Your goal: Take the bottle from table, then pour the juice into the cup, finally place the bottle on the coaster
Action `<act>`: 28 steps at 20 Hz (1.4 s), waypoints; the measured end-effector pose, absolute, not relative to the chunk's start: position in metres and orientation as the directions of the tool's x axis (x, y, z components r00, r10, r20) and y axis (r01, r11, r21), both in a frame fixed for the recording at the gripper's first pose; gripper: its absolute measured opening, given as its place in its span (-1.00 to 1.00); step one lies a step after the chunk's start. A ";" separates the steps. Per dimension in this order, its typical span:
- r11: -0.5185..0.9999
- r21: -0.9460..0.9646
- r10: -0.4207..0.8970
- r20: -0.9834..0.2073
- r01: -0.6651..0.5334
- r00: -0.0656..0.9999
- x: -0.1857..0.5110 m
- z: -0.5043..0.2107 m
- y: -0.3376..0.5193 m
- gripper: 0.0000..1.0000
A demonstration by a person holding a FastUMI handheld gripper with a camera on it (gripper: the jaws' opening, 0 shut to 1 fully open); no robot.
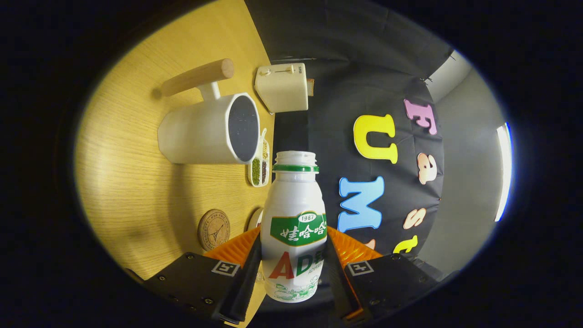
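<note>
Gripper view shows the gripper (294, 264) clamped on a white plastic drink bottle (295, 214), with one finger pressing each side of the lower body, so the jaws are holding the bottle between them. The bottle has a green neck ring and a green label band, and its mouth is uncapped. Relative to the wooden table (132, 182), the view is rolled sideways, so the table surface runs along one side of the bottle rather than beneath it. The bottle mouth points toward the open rim of a white cup (205, 132) fitted with a wooden handle (198, 76); the mouth sits just beside the rim, apart from it. A small divided dish (259, 166) holding green and dark beans lies between the cup and the bottle mouth. A round cork coaster (213, 229) lies on the table near the finger on that side. A cream-coloured toaster (282, 87) stands beyond the cup.
</note>
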State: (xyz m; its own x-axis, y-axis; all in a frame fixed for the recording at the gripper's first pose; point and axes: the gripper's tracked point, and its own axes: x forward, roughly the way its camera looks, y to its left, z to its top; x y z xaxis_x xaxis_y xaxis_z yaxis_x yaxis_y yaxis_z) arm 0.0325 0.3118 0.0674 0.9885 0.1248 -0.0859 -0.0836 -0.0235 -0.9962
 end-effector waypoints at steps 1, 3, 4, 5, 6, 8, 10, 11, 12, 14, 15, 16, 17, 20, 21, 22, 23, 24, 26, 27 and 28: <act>-0.030 -0.996 0.125 -0.086 -0.083 0.988 0.033 0.068 0.312 0.42; -0.044 -0.996 0.127 -0.084 -0.079 0.988 0.032 0.068 0.315 0.42; -0.055 -0.995 0.128 -0.084 -0.078 0.988 0.032 0.069 0.315 0.42; -0.066 -0.995 0.128 -0.082 -0.074 0.988 0.032 0.071 0.315 0.42; -0.077 -0.995 0.130 -0.079 -0.069 0.988 0.032 0.071 0.316 0.42; -0.092 -0.994 0.134 -0.078 -0.066 0.988 0.031 0.072 0.317 0.41; -0.103 -0.993 0.138 -0.075 -0.061 0.988 0.031 0.073 0.319 0.41; -0.111 -0.992 0.141 -0.069 -0.054 0.988 0.031 0.074 0.320 0.41; -0.120 -0.992 0.144 -0.064 -0.047 0.988 0.031 0.074 0.321 0.42; -0.138 -0.990 0.146 -0.059 -0.039 0.988 0.031 0.076 0.322 0.42; -0.144 -0.989 0.147 -0.057 -0.036 0.987 0.031 0.077 0.323 0.42; -0.149 -0.988 0.146 -0.059 -0.037 0.987 0.031 0.076 0.323 0.41; -0.154 -0.987 0.142 -0.061 -0.039 0.988 0.031 0.076 0.322 0.42; -0.171 -0.984 0.138 -0.067 -0.043 0.988 0.030 0.076 0.323 0.42; -0.177 -0.983 0.138 -0.068 -0.043 0.988 0.030 0.076 0.323 0.42; -0.181 -0.983 0.137 -0.067 -0.042 0.988 0.030 0.077 0.323 0.41; -0.186 -0.982 0.139 -0.066 -0.040 0.988 0.030 0.078 0.323 0.41; -0.190 -0.981 0.140 -0.062 -0.035 0.988 0.029 0.077 0.324 0.41; -0.198 -0.980 0.139 -0.061 -0.033 0.988 0.029 0.079 0.324 0.41; -0.200 -0.979 0.139 -0.062 -0.034 0.988 0.030 0.079 0.324 0.41; -0.202 -0.979 0.138 -0.063 -0.034 0.988 0.029 0.079 0.324 0.41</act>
